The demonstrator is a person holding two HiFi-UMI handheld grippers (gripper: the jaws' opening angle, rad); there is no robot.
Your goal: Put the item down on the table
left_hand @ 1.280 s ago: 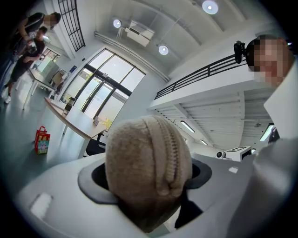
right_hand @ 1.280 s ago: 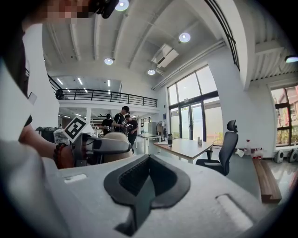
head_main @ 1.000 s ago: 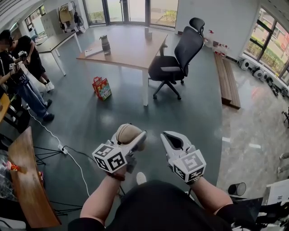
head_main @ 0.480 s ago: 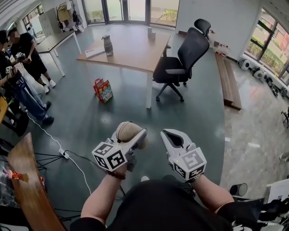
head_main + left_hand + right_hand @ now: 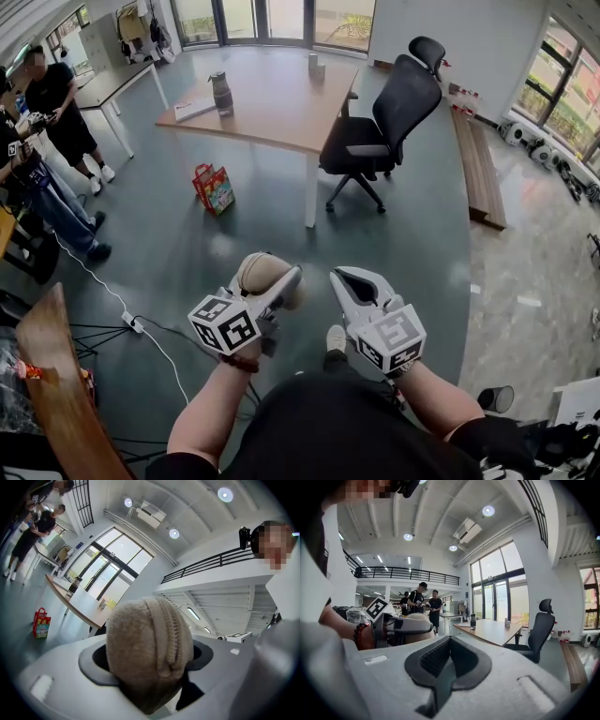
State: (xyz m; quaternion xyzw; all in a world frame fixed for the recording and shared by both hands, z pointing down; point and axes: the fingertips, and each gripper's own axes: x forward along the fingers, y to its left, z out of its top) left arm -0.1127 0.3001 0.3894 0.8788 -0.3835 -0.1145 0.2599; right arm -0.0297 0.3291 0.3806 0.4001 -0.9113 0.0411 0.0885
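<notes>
A tan, round knitted item (image 5: 259, 272) with a stitched seam sits between the jaws of my left gripper (image 5: 274, 281), which is shut on it and carries it above the grey floor. In the left gripper view the item (image 5: 150, 648) fills the middle and hides most of what lies ahead. My right gripper (image 5: 349, 281) is held beside it at the same height, shut and empty; its dark pads (image 5: 440, 656) meet. The wooden table (image 5: 272, 103) stands well ahead of both grippers, and it shows in the right gripper view (image 5: 490, 632) too.
A dark bottle (image 5: 221, 94), papers and small cups stand on the table. A black office chair (image 5: 380, 131) is at its right side, a red gift bag (image 5: 214, 187) on the floor at its left. People (image 5: 47, 103) stand far left. A cable (image 5: 150, 328) crosses the floor.
Both grippers and the view have moved forward towards the table, which now sits slightly nearer. A shoe has come into view below the grippers. The hold on the tan item is unchanged.
</notes>
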